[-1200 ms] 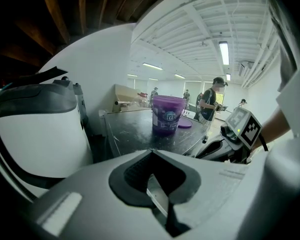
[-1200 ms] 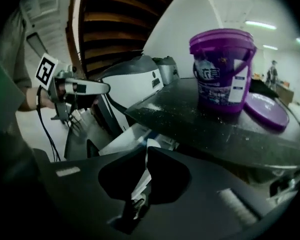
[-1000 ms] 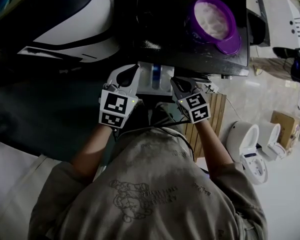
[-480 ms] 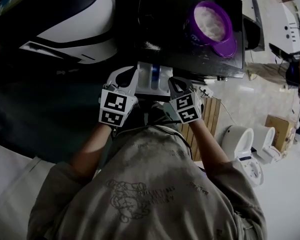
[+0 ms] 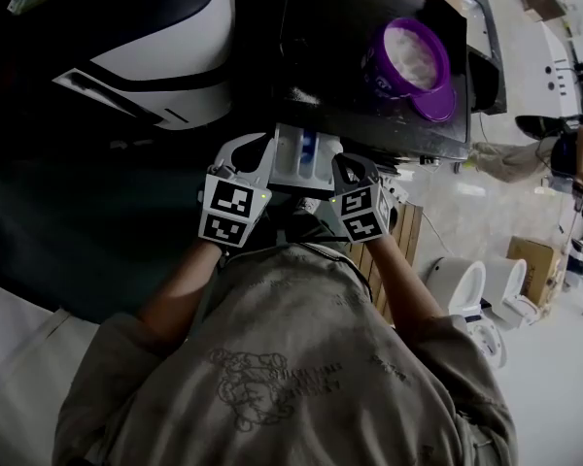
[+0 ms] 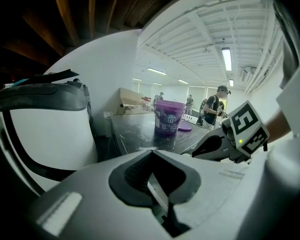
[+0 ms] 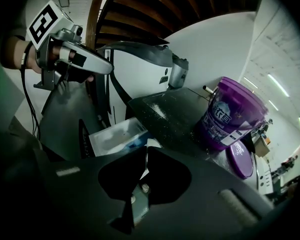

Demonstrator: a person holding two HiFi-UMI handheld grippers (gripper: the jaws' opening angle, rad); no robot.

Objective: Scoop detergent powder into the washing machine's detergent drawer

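Both pairs of tongs are closed on nothing, left gripper [image 6: 151,154] and right gripper [image 7: 146,150] flanking the pulled-out detergent drawer [image 5: 301,158], while the open purple powder tub [image 5: 415,56] stands upright on the machine top [image 5: 335,56], ahead and rightward, nearer the right gripper.

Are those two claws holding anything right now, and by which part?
Nothing. The left gripper and the right gripper both have fingers closed together, empty, beside the open drawer.

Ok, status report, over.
Left gripper and right gripper shut, empty, flanking open detergent drawer. Purple detergent tub open on machine top, lid beside. Nothing seen in the way.
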